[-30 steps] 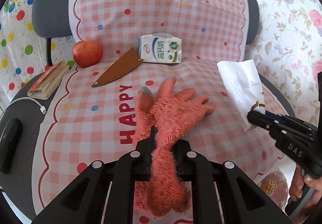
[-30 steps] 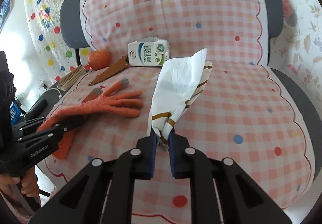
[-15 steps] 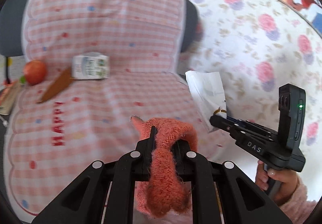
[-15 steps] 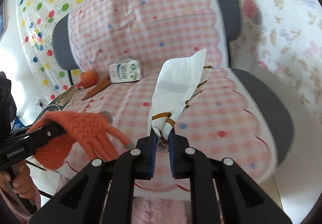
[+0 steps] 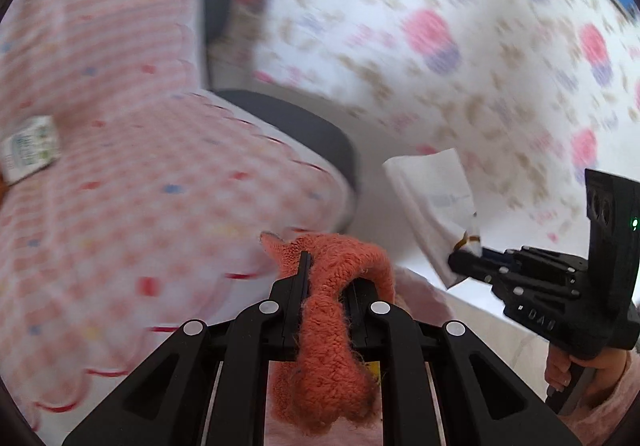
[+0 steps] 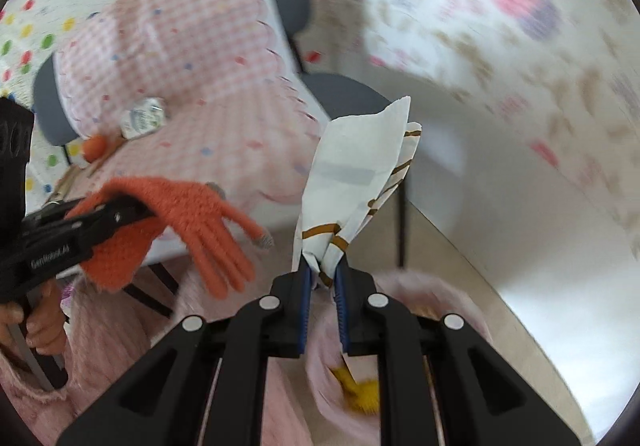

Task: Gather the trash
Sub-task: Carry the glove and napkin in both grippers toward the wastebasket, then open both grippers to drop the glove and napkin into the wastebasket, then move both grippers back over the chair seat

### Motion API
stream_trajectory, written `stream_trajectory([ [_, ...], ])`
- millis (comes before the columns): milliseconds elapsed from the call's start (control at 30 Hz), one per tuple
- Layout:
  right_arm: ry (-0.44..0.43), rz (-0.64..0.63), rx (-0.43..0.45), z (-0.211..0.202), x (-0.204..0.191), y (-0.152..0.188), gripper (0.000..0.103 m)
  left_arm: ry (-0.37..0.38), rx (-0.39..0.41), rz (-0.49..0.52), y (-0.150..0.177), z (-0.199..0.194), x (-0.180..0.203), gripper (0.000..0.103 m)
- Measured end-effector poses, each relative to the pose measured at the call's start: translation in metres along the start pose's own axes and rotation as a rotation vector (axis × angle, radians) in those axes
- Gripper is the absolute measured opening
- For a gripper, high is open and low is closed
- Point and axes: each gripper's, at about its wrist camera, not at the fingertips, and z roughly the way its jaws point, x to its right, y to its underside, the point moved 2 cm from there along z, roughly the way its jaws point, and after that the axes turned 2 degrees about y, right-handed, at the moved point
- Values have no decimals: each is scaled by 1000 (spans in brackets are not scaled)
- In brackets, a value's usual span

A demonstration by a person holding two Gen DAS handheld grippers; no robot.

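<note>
In your left wrist view, the floral backdrop (image 5: 460, 45) and checked chair cover (image 5: 120, 185) are smeared by motion blur. The milk carton (image 5: 30, 149) is cut off at the frame's left edge, its print unreadable. The orange glove (image 5: 328, 346) hides the left gripper's (image 5: 326, 278) pad faces.

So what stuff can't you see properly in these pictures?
- Carton, left wrist view: print blurred, cut by the edge.
- Apple, right wrist view: tiny and blurred.
- Glove fingers, left wrist view: hidden behind the left tool.
- Yellow thing, right wrist view: hidden behind the right tool.
</note>
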Motion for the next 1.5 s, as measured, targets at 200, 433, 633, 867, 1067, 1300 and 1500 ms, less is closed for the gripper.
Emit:
stream_trajectory([
  [200,47,87,-80,2,36,49,11,72,-60,71,11,34,44,14],
  [433,41,111,-123,10,54,65,12,115,-133,121,22,69,70,16],
  [633,60,144,-131,18,74,64,14,114,-199,96,19,95,73,48],
  [867,43,189,-160,30,88,66,42,144,-193,62,15,97,73,76],
  [1067,80,177,-136,19,89,61,53,44,-219,53,12,90,59,82],
  [1300,85,173,17,-16,78,33,53,-86,-40,71,3,40,41,82],
  [1500,47,111,94,-26,48,3,53,-253,69,38,1,-10,3,82],
])
